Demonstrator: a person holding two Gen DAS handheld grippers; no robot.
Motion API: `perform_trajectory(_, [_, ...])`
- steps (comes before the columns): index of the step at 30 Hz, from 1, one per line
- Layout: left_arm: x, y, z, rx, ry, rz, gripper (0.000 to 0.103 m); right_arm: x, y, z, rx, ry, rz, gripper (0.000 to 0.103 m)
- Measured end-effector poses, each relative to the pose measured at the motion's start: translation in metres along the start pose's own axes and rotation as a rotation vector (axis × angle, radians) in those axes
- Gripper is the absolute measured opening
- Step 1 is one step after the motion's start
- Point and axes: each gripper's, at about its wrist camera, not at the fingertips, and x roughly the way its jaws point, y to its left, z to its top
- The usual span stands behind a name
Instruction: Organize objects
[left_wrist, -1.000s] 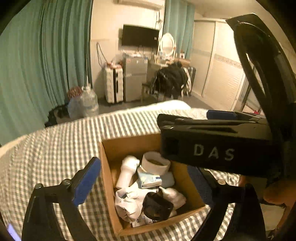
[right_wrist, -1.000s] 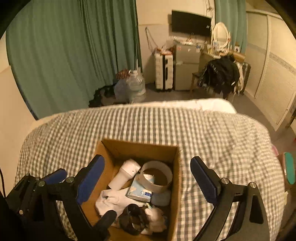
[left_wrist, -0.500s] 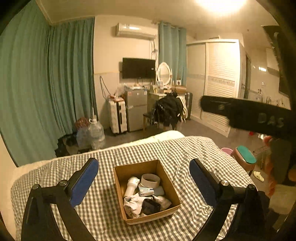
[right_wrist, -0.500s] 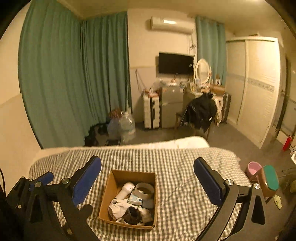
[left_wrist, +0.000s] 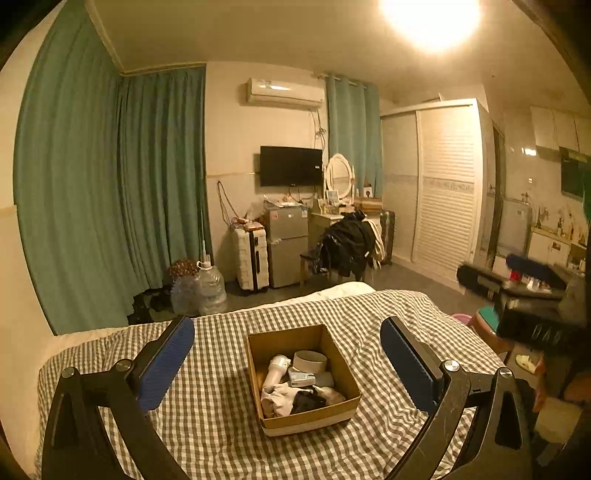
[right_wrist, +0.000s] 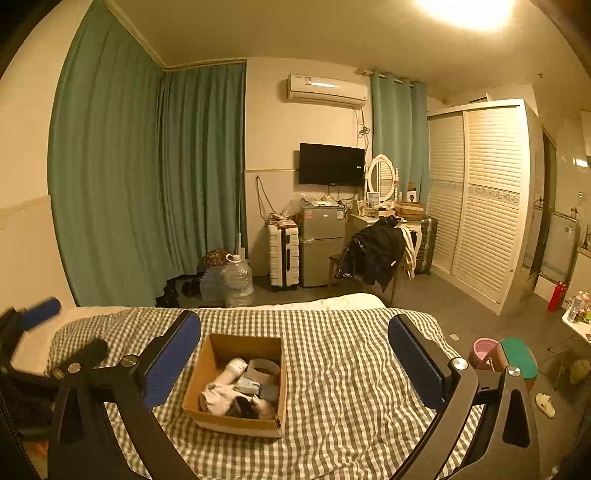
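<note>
Left claw (left_wrist: 288, 365): jaws opening, wide apart, nothing between the pads. Right claw (right_wrist: 295, 365): jaws spread wide, empty. Both hang above the bed (left_wrist: 207, 417), clear of the cardboard box (left_wrist: 306, 419) on the checked cover. The box holds a white bottle (left_wrist: 275, 369), a tape roll (left_wrist: 309, 361) and crumpled cloth (left_wrist: 280, 400). The only legible writing is "DAS" on the right claw's body (left_wrist: 546, 334). Labels inside the box are too small to read.

Bare checked bedspread (left_wrist: 207, 413) lies open on every side of the cardboard box (left_wrist: 306, 419). The box's open top is unobstructed, though its floor is crowded with a tape roll (left_wrist: 309, 361), bottle (left_wrist: 275, 369) and cloths (left_wrist: 280, 400).
</note>
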Motion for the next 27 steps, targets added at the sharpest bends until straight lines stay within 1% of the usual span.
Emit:
perform_trajectory(5, [0.015, 0.002, -0.027, -0.026, 0.001, 0.034, 0.103, 0.012, -0.004, -0.043, 0.002, -0.009, -0.004, 0.102])
perform_trajectory(9, [0.039, 0.004, -0.06, -0.06, -0.01, 0.096, 0.103, 0.038, -0.002, -0.083, -0.026, 0.009, -0.014, 0.102])
perform_trajectory(12, [0.057, 0.009, -0.082, -0.084, -0.004, 0.113, 0.103, 0.059, 0.001, -0.109, -0.047, 0.023, -0.028, 0.102])
perform_trajectory(15, [0.068, 0.01, -0.106, -0.096, 0.005, 0.141, 0.103, 0.071, 0.002, -0.134, -0.052, 0.017, -0.03, 0.102])
perform_trajectory(17, [0.074, 0.009, -0.121, -0.093, 0.016, 0.149, 0.103, 0.08, 0.003, -0.149, -0.05, 0.019, -0.031, 0.102])
perform_trajectory(22, [0.091, 0.004, -0.159, -0.039, 0.077, 0.177, 0.103, 0.097, 0.006, -0.186, -0.025, 0.039, -0.043, 0.102])
perform_trajectory(27, [0.095, 0.0, -0.182, -0.056, 0.114, 0.165, 0.103, 0.11, 0.009, -0.213, -0.032, 0.08, -0.058, 0.102])
